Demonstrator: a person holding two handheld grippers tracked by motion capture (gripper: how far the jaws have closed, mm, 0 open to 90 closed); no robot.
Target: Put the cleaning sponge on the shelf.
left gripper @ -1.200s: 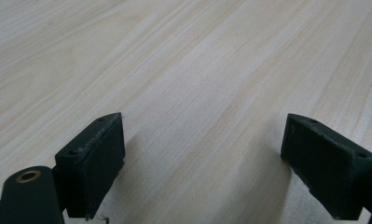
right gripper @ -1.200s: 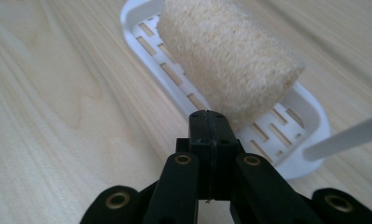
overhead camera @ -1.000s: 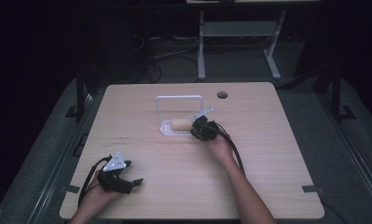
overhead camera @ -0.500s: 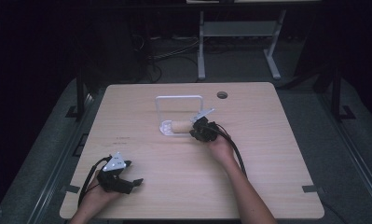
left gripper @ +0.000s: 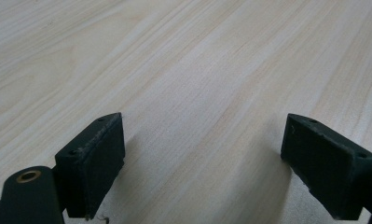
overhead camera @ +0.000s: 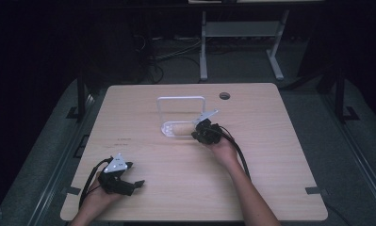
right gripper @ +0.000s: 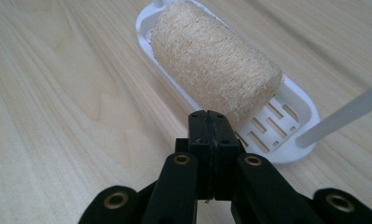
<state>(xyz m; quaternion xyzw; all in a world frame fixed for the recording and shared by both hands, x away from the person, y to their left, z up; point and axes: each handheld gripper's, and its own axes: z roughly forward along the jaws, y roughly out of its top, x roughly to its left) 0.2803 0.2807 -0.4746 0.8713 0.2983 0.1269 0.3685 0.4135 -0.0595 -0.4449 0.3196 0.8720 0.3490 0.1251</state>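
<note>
Item: loofah sponge [right gripper: 214,63], a pale, coarse-fibred cylinder. Location: lying on its side in the white slotted tray [right gripper: 291,128], filling most of its bed; in the high view we see it as a tan shape [overhead camera: 180,127] at the foot of the tray's upright white frame [overhead camera: 181,99], near the middle of the wooden table [overhead camera: 270,179].

Item: right gripper [right gripper: 210,116]. Condition: jaws clenched pad to pad, nothing between them. The tips sit at the tray's near rim, just in front of the sponge's end face; we cannot tell whether they touch the fibres. In the high view it sits at the tray's right end [overhead camera: 205,133].

Item: left gripper [left gripper: 197,158]. Condition: jaws spread wide over bare wood, holding nothing. It rests well apart from the tray at the near left of the table [overhead camera: 122,179].

Change since a second ago: next to none. Sponge, tray and both hands sit where they did, and the right jaws were already closed.

Bearing on the work: we judge that the sponge is seated in its tray and that the closed jaws can only nudge or press it; a lift would need them opened first.
</note>
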